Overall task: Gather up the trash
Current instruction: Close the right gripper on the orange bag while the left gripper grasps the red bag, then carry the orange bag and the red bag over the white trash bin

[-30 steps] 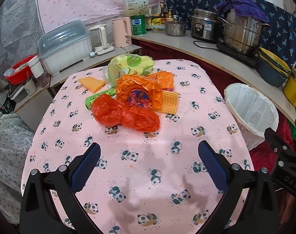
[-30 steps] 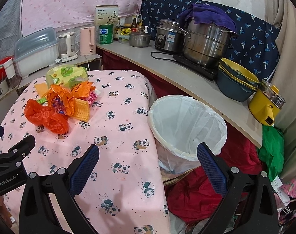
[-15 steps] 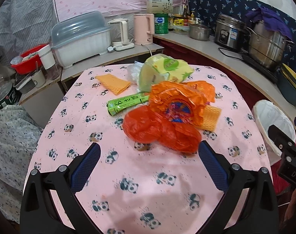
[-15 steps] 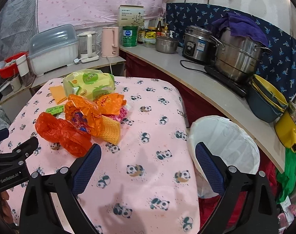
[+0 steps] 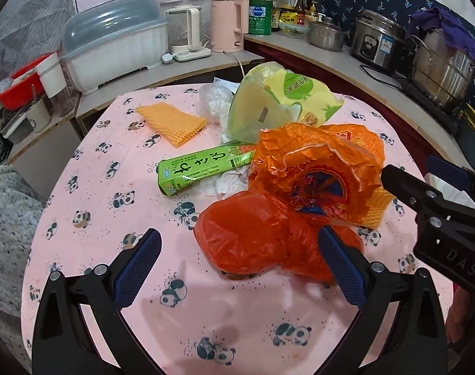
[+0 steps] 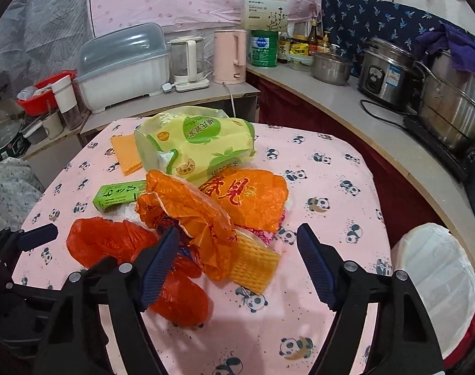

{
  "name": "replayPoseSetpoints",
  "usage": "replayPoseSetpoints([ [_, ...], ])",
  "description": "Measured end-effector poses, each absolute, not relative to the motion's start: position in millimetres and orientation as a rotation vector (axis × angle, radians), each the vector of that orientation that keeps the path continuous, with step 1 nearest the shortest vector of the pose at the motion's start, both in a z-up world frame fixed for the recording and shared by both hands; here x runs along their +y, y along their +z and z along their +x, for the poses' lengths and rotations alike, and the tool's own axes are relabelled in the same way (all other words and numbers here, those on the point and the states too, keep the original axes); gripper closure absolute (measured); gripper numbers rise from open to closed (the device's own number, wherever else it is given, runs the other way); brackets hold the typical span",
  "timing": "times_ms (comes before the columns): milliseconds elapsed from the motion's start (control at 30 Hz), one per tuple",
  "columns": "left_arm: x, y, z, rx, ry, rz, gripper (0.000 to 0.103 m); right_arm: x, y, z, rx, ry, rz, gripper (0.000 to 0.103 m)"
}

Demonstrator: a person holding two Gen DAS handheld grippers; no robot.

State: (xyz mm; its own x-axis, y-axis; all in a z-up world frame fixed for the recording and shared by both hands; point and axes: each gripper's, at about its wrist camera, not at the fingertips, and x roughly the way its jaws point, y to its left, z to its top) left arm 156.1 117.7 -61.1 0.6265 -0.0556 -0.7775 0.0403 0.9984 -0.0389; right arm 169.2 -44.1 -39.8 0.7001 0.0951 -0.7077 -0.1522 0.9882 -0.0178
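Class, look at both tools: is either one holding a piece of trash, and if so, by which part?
Nothing is held. The left tool and right tool are open over the red bag, not gripping it.

Right gripper (image 6: 237,256) over orange wrapper (image 6: 190,215) and yellow foam net (image 6: 253,262), jaws apart, just closing, gripping nothing. Red bag (image 6: 112,240) lower left; white-lined bin (image 6: 437,284) beside table (image 6: 331,168).
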Motion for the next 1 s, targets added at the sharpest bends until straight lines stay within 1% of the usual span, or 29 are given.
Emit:
replayPoseSetpoints([
  [33,118,-63,159,0.895,-0.056,-0.019,0.008,-41,-43,173,0.788,0.139,-0.085,0.029],
  [167,120,-75,172,0.926,-0.076,-0.029,0.020,-36,-55,190,0.817,0.152,-0.091,0.032],
  [267,120,-82,178,0.947,-0.096,-0.037,0.029,-32,-63,198,0.838,0.159,-0.096,0.040],
  [300,121,-83,179,0.947,-0.104,-0.043,0.031,-31,-66,200,0.846,0.164,-0.097,0.046],
  [333,120,-83,179,0.944,-0.107,-0.047,0.032,-30,-69,202,0.854,0.172,-0.097,0.056],
  [367,120,-83,179,0.940,-0.110,-0.049,0.036,-29,-71,203,0.862,0.182,-0.094,0.062],
  [400,120,-83,179,0.939,-0.116,-0.049,0.039,-28,-74,203,0.871,0.196,-0.088,0.072],
  [467,120,-82,179,0.940,-0.118,-0.052,0.046,-29,-74,201,0.874,0.208,-0.074,0.077],
  [500,120,-82,178,0.938,-0.116,-0.057,0.048,-30,-73,200,0.871,0.216,-0.065,0.080],
  [667,121,-78,172,0.940,-0.128,-0.074,0.061,-36,-58,188,0.825,0.214,-0.049,0.083],
  [767,118,-71,165,0.931,-0.138,-0.071,0.065,-45,-43,178,0.790,0.190,-0.035,0.083],
  [1000,106,-41,145,0.869,-0.166,-0.062,0.069,-85,-4,149,0.698,0.070,-0.001,0.083],
])
